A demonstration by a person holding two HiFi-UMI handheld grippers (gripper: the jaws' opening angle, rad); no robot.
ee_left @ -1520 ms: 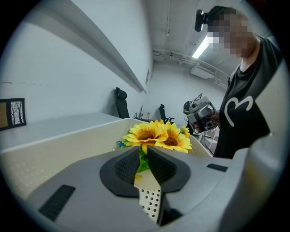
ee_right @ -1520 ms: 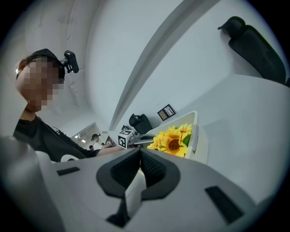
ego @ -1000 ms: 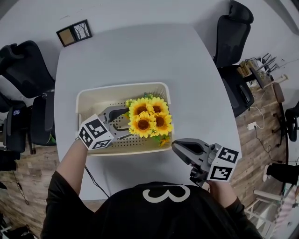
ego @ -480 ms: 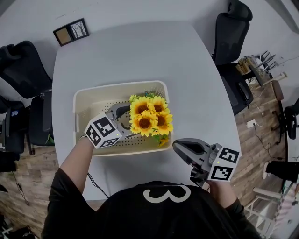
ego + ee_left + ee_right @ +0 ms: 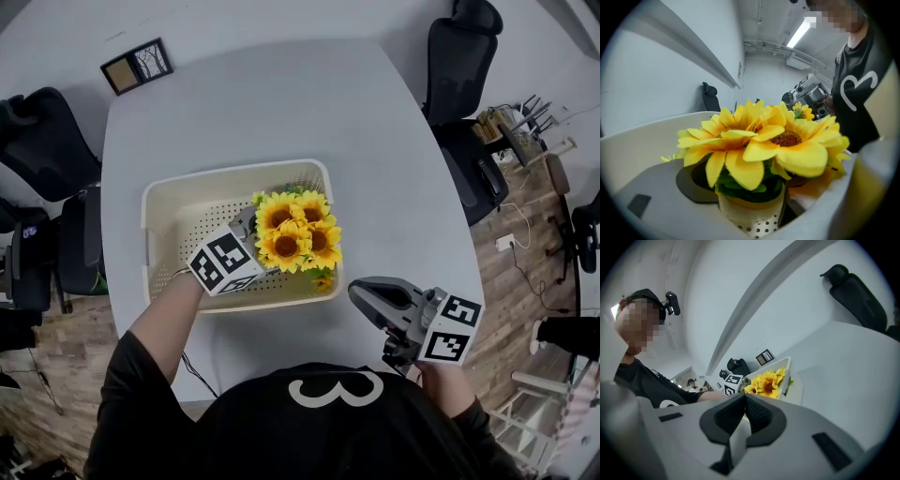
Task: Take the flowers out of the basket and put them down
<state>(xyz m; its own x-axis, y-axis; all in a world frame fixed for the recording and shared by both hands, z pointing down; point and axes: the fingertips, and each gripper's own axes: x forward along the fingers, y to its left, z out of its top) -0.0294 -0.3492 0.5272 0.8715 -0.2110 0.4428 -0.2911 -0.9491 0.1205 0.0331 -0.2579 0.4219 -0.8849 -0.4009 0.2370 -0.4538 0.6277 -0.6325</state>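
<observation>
Nearest the person, the right gripper (image 5: 356,292) hangs over the near right part of the table (image 5: 281,103), outside the basket. Its jaws are pressed together with nothing between them, and it sits where it did a second ago.

The change is on the left. The left gripper (image 5: 752,201) has slid rightward across the inside of the basket (image 5: 183,234), from about the middle of it to the bunch of flowers (image 5: 298,234). Its jaws have just been opening and now stand spread wide. In its own view the green underside of the bunch lies between them, with the yellow heads fanned out above. Neither pad appears to press on the stems.

This suggests the reach is about done and the grasp is not yet made. The flowers are not yet lifted, so closing, lifting and setting down all remain.

The cream basket has a perforated floor and sits on the near half of the table. It holds only the sunflower bunch, which stands in its right part close to the right wall. The left part of the floor is bare.

Farther off, the table top runs plain to a small picture frame (image 5: 138,66) at its far left corner. Dark office chairs (image 5: 464,56) stand beyond the edges.
</observation>
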